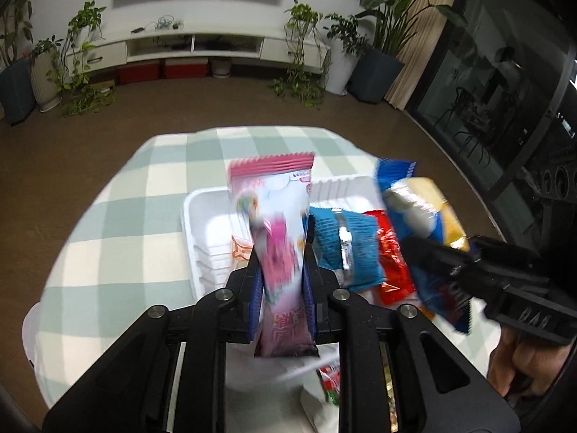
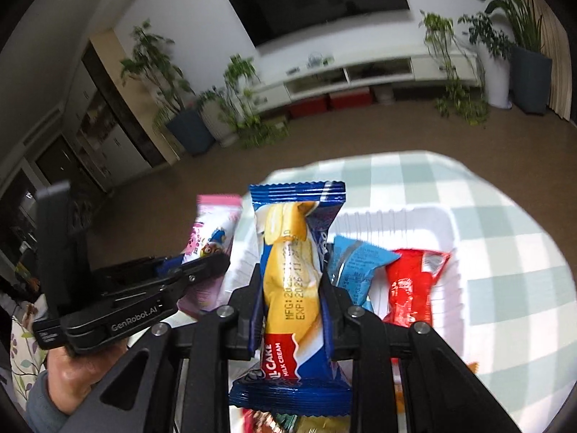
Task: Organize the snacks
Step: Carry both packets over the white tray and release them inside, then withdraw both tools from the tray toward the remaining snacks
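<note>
Two snacks are up in the air at once, one per gripper. From the left wrist view, the left gripper (image 1: 280,252) has its jaws clamped on a pink-and-white snack packet (image 1: 276,223), tall and narrow with a zigzag pink seal on top and cartoon print that's too blurry to read. It's held upright above the white tray (image 1: 194,223), which sits on a green-and-white checked tablecloth (image 1: 126,216). Lying in the tray just right of it are a light blue packet (image 1: 351,249) and a red packet (image 1: 391,263), side by side. Further right, the right gripper (image 1: 443,252) comes in from the side holding the blue-and-yellow cake packet (image 1: 422,216), tilted.

From the right wrist view, the right gripper (image 2: 290,278) is squeezed shut around that cake packet (image 2: 294,274): dark blue ends with crimped seals, a yellow middle with date stamps, and a red band reading "CAKE MILK CREAM". It hangs over the tray (image 2: 447,223), with the light blue packet (image 2: 355,267) and red packet (image 2: 411,285) lying inside to its right. The left gripper (image 2: 212,259) is over on the left with the pink packet (image 2: 212,238) pinched in it.
</note>
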Action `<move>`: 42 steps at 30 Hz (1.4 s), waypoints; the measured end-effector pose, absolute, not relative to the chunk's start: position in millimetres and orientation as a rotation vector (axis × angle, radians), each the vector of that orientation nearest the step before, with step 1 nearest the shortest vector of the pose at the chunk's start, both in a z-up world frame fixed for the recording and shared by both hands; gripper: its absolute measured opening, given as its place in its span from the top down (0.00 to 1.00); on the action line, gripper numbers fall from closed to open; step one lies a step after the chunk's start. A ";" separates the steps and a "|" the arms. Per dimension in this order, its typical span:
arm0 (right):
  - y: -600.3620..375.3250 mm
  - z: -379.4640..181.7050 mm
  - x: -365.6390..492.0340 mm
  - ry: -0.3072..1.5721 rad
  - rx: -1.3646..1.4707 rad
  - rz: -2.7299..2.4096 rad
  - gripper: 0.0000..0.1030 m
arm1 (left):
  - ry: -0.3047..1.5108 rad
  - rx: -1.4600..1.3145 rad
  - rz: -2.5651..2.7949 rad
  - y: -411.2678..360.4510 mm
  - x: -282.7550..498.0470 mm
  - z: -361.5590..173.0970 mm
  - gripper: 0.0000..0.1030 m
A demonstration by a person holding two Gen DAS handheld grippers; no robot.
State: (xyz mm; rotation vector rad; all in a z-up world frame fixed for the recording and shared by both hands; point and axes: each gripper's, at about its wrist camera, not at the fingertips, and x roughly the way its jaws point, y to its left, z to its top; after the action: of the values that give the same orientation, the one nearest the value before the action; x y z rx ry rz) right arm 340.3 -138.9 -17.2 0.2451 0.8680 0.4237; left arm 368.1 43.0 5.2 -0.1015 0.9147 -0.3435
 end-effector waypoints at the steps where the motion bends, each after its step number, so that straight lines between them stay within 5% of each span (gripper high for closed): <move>1: -137.1 -22.5 343.0 0.879 0.237 0.420 0.73 | 0.917 -0.097 -0.343 41.0 370.0 -0.7 0.83; 33: -100.2 -94.6 369.6 0.994 0.139 0.365 0.73 | 1.023 -0.069 -0.285 42.3 394.8 -81.3 0.82; 35: -101.1 -93.1 368.1 1.003 0.147 0.370 0.70 | 1.016 -0.088 -0.280 46.1 392.6 -78.7 0.81; 39: -107.1 -82.7 361.5 0.967 0.170 0.360 0.48 | 0.986 -0.098 -0.257 53.3 384.0 -68.6 0.77; 42: -111.7 -74.1 355.5 0.944 0.178 0.361 0.42 | 0.967 -0.099 -0.251 55.5 376.8 -58.4 0.65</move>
State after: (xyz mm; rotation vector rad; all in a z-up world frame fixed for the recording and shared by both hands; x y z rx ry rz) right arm 355.5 -111.7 -74.1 0.1777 0.9443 0.3614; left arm 376.8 55.5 -58.4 -0.0991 0.9673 -0.2507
